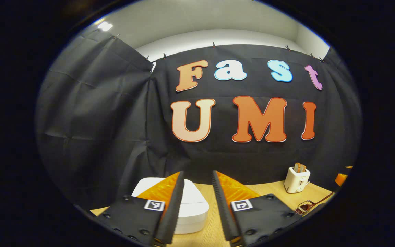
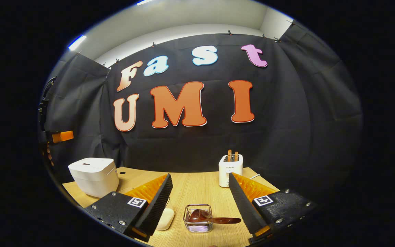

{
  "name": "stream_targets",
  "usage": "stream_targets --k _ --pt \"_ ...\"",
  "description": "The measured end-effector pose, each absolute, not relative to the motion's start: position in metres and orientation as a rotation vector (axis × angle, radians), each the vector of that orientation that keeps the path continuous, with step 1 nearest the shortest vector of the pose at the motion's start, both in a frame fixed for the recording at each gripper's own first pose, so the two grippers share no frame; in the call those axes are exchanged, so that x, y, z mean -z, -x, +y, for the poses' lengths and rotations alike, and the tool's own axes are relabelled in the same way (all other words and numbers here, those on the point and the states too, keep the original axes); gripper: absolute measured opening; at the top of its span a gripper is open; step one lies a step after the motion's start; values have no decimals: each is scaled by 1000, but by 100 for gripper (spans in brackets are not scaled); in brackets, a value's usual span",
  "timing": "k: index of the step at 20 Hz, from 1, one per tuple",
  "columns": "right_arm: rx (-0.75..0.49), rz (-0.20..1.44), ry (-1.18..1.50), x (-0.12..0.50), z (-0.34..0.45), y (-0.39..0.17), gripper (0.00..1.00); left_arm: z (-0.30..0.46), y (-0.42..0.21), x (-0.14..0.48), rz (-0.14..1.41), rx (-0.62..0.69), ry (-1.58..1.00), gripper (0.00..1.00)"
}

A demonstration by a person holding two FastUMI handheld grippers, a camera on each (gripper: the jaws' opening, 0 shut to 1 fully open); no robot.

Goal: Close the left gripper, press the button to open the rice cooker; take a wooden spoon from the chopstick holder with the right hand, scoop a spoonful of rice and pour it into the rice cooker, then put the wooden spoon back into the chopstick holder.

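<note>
The white rice cooker (image 1: 192, 202) sits with its lid down on the wooden table, just beyond my left gripper (image 1: 198, 174). That gripper is open, with a narrow gap between its fingers and nothing in it. In the right gripper view the cooker (image 2: 94, 175) stands at the far left. A brown wooden spoon (image 2: 214, 219) lies across a small wire chopstick holder (image 2: 197, 224) near the table's front. My right gripper (image 2: 199, 175) hangs wide open above the holder, holding nothing. A pale rounded container (image 2: 166, 216) shows partly behind a finger; I cannot make out what is in it.
A white toaster (image 2: 230, 168) with two slices in it stands at the back of the table, also seen as the toaster (image 1: 297, 180) on the right. An orange gripper part and a hand (image 2: 60, 136) show at the left edge.
</note>
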State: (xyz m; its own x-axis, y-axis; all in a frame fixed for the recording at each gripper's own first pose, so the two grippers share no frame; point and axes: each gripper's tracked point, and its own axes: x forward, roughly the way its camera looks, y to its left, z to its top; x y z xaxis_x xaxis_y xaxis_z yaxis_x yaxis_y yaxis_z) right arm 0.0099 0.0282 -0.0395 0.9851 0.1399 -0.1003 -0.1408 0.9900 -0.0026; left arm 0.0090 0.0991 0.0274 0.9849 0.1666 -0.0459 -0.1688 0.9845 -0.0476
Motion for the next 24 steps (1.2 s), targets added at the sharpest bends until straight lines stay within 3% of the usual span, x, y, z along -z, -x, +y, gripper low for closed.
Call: stream_targets --k 3,15,24 --pt "-134 95 16 36 23 -10 98 118 -21 -26 82 -192 74 5" --pt "-134 109 20 40 15 -12 98 182 -88 61 563 -247 89 4" --pt "-114 145 81 58 2 -14 98 192 -89 151 876 -262 183 4"
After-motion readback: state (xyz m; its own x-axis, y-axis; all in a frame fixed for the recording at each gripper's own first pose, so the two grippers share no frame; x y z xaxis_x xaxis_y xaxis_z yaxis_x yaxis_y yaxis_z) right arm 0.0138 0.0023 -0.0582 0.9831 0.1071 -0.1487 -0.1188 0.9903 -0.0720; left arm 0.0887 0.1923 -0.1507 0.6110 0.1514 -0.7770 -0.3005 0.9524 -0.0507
